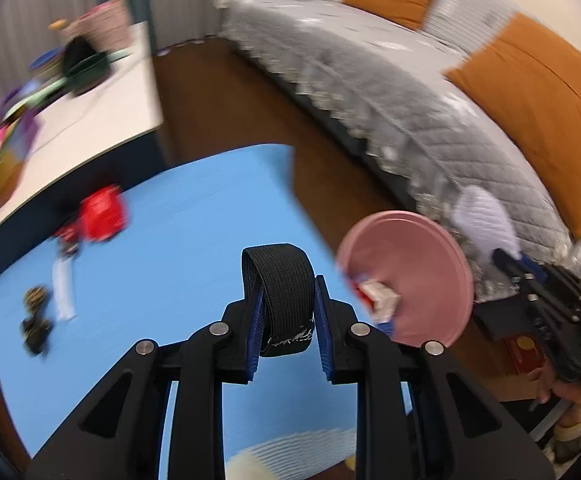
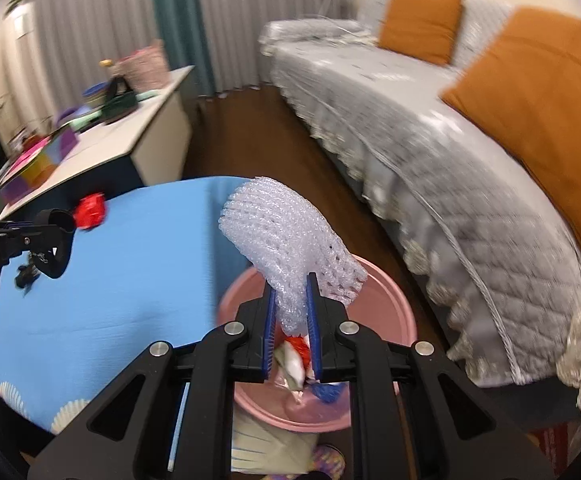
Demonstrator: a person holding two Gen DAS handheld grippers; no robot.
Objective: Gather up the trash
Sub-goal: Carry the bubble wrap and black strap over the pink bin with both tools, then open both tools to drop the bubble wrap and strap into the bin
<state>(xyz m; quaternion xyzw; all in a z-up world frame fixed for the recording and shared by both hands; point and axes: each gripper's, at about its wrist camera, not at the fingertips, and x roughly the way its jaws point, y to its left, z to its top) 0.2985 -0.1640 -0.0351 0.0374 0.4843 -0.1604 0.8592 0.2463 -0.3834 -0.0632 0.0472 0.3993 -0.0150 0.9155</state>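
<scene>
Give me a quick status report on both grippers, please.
Left gripper shut on black elastic strap. Right gripper shut on white foam net sleeve, above pink plastic basin. Nothing blocking the drop.

The mat [image 2: 110, 300] lay on the floor between the cabinet [image 2: 130, 140] at its far left and the sofa [image 2: 430, 168] to the right. The basin [image 2: 390, 300] stood just off the mat's right edge, with wrappers [image 2: 294, 360] in it. A packet [image 2: 90, 210] lay near the mat's far left corner, scraps [image 1: 36, 320] nearer along its left edge.
</scene>
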